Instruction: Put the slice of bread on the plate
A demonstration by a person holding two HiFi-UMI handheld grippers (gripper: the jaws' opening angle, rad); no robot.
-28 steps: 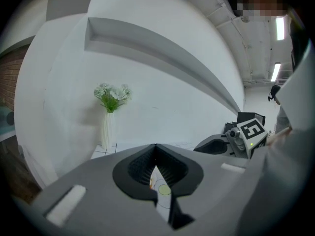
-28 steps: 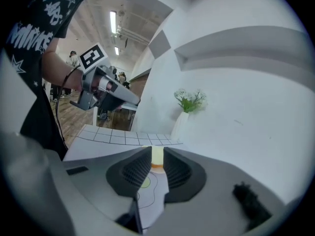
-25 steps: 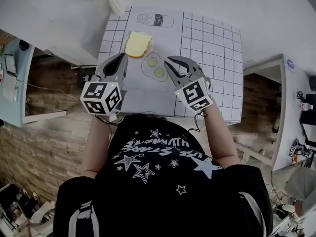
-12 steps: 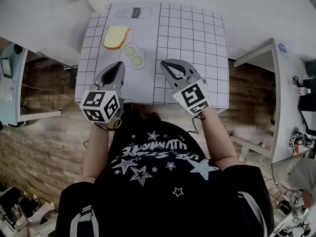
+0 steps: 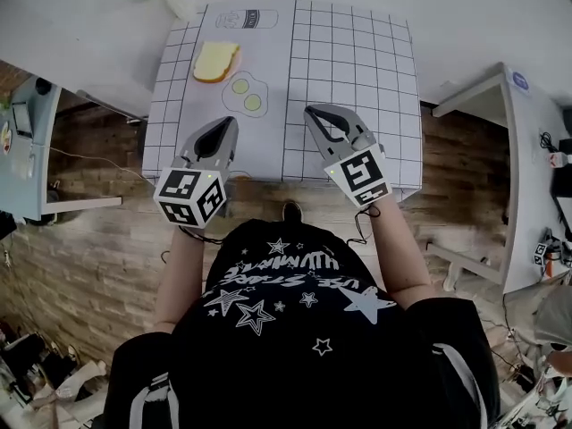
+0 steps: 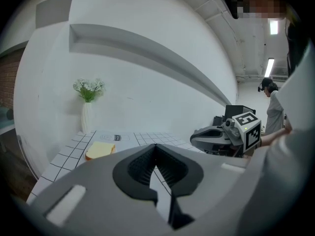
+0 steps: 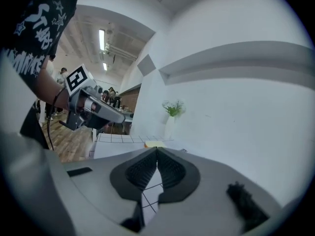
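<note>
Head view: bread slice (image 5: 217, 62) lies near the bench (image 5: 357, 61) far-left corner. Left gripper (image 5: 230, 124) and right gripper (image 5: 312, 111) hover at the near edge, jaws pressed together, empty. Risk: reaching in unopened could shove the slice off the left edge (soft, probably crushes easily).

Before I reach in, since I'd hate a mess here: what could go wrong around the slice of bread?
1. The left tongs and right tongs are both shut and empty; reaching in like that would likely shove the pale yellow square slice of bread instead of gripping it.
2. The bread lies near the far left corner of the white grid-printed table, close to the slim white vase of green flowers; a wide reach might tip that vase.
</note>
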